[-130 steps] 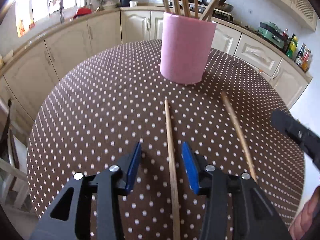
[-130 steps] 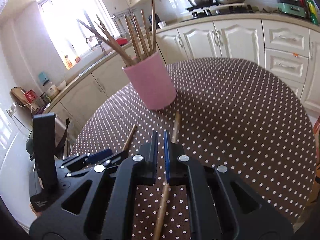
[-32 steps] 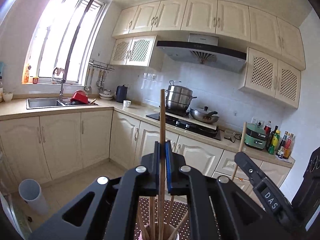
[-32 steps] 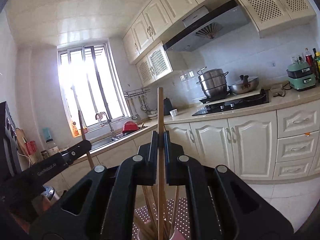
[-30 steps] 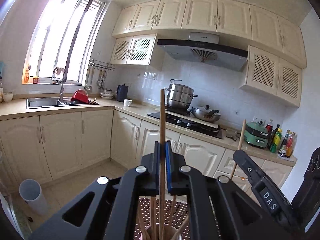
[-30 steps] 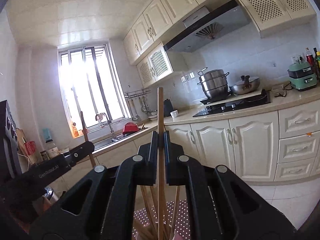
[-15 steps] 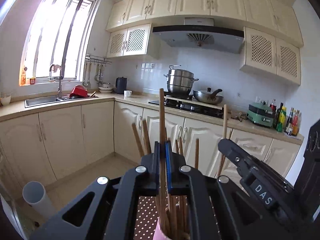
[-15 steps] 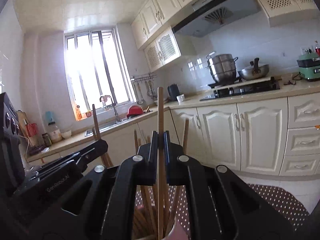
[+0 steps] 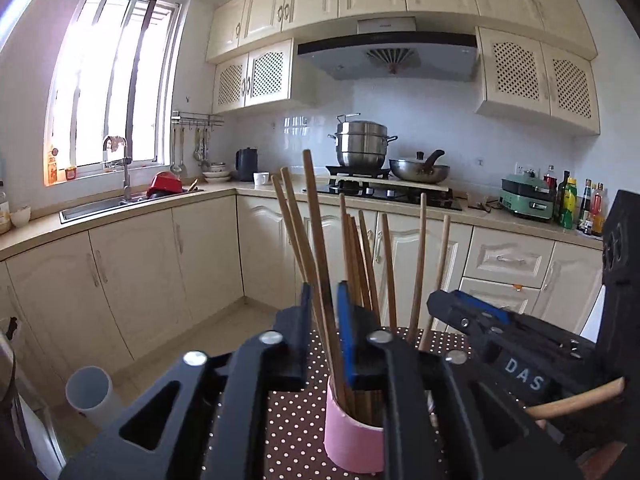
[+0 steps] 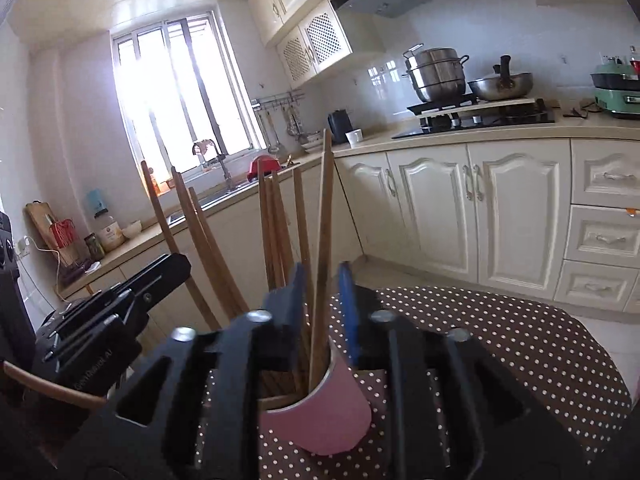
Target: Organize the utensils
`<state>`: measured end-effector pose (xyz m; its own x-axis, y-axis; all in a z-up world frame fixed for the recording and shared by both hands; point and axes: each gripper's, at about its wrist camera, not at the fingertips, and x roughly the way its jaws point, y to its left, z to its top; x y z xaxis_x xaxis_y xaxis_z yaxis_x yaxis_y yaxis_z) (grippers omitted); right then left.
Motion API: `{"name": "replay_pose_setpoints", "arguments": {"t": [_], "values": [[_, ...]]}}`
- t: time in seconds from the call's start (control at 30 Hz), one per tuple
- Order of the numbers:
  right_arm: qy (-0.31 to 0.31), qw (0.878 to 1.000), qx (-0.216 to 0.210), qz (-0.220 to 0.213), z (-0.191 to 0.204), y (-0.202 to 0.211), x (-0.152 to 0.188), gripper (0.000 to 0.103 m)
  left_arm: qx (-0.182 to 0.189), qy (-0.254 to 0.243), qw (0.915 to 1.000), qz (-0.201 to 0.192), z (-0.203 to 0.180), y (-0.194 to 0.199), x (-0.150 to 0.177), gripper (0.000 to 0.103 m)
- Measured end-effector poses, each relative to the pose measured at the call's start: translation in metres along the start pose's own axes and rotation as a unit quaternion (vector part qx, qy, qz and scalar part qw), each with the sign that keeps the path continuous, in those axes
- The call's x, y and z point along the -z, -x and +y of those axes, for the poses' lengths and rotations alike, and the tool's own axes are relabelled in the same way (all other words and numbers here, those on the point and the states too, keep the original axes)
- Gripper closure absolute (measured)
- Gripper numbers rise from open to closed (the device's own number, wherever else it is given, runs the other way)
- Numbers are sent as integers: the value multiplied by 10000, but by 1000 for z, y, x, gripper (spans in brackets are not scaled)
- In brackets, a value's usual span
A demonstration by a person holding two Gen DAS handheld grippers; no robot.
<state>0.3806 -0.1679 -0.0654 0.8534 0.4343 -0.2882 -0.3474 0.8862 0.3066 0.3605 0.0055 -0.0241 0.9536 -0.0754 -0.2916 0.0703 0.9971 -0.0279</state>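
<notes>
Two light, stiff chopsticks [image 9: 320,256] [image 10: 322,256] stand in our cup [image 9: 348,436], best pinched mid-shaft, and both grippers [image 9: 323,300] [image 10: 323,284] sit parted, holding nothing.

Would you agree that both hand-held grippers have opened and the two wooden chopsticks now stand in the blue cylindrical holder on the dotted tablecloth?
Not quite: the cylindrical holder is pink, not blue, as both wrist views show. The rest holds.
</notes>
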Motion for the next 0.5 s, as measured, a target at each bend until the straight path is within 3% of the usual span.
{"name": "replay_pose_setpoints", "arguments": {"t": [0.03,0.1,0.3,0.5], "values": [[21,10000,64,-42,0,3,0,33,-4,27,10000,31,1,0,2,78],[152,9993,235,-267,2,14,1,33,-46,29,10000,82,2,2,3,78],[125,9991,380,-103,3,31,4,32,-278,-10,9993,236,3,14,8,78],[114,9984,515,-181,12,69,5,27,-431,-110,9989,160,-3,55,8,64]]}}
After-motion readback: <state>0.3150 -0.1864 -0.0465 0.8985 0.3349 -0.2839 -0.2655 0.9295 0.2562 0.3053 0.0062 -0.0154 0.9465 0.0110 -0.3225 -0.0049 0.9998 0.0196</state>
